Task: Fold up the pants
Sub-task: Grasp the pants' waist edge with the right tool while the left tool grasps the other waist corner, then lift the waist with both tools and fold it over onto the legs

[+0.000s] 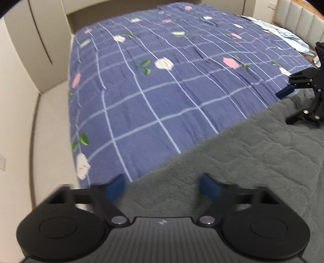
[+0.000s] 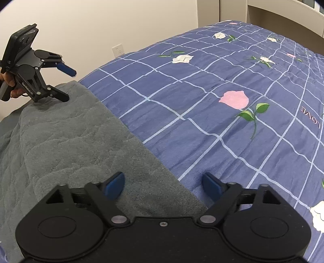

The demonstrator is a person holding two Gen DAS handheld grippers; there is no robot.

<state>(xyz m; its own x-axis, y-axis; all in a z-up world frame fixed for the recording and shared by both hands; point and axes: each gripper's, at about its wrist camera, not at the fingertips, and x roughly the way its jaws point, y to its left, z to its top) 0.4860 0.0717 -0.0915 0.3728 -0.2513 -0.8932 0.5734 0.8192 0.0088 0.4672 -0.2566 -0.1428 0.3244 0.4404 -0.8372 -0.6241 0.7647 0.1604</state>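
Observation:
The pants point(image 1: 253, 161) are grey fleece and lie flat on the bed, filling the lower right of the left wrist view and the lower left of the right wrist view point(image 2: 66, 145). My left gripper point(image 1: 164, 187) is open and empty, hovering over the pants' near-left edge; it also shows in the right wrist view point(image 2: 68, 85), with its lower finger touching the fabric. My right gripper point(image 2: 164, 185) is open and empty, straddling the pants' straight edge; it also shows in the left wrist view point(image 1: 285, 107) at the far right.
The bed carries a blue checked cover point(image 1: 162, 81) with printed flowers. A pale wall and floor point(image 1: 30, 121) run along the bed's left side. Light blue cloth point(image 1: 283, 32) lies by the padded headboard point(image 1: 299, 18). A wall socket point(image 2: 117, 50) is behind.

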